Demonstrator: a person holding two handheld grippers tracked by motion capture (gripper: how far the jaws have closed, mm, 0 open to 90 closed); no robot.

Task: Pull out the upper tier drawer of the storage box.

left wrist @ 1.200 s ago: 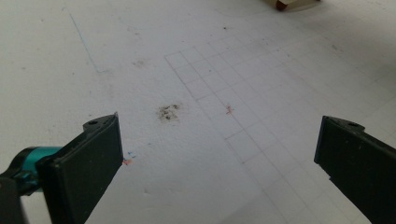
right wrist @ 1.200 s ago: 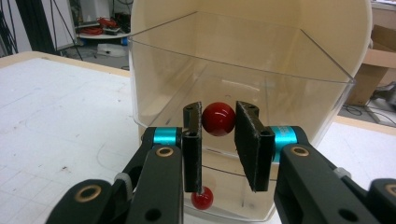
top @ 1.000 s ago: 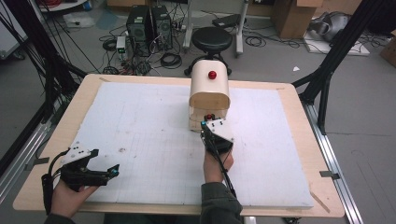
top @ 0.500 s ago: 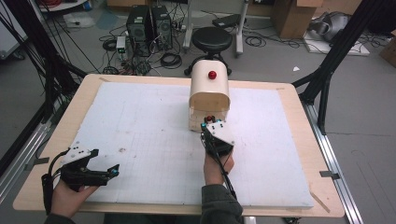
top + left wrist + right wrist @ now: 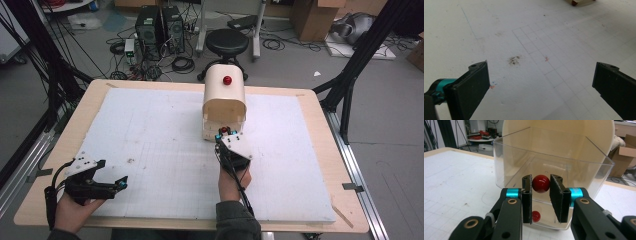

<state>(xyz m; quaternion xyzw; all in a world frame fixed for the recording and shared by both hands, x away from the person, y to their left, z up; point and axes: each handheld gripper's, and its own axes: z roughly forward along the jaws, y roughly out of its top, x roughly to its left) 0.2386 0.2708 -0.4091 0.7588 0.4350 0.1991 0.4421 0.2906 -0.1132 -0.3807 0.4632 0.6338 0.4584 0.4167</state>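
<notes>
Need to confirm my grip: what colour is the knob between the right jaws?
Red knob, clearest in the right gripper view.

The floor (image 5: 280, 65) is grey. A black stool (image 5: 227, 42) stands just behind the wooden table (image 5: 310, 107). Two dark computer boxes (image 5: 160, 27) sit on the floor to the left, with many black cables (image 5: 182, 64) around them. Brown cardboard boxes (image 5: 312, 17) stand at the back right. Black metal poles (image 5: 360, 60) lean at both sides.
</notes>
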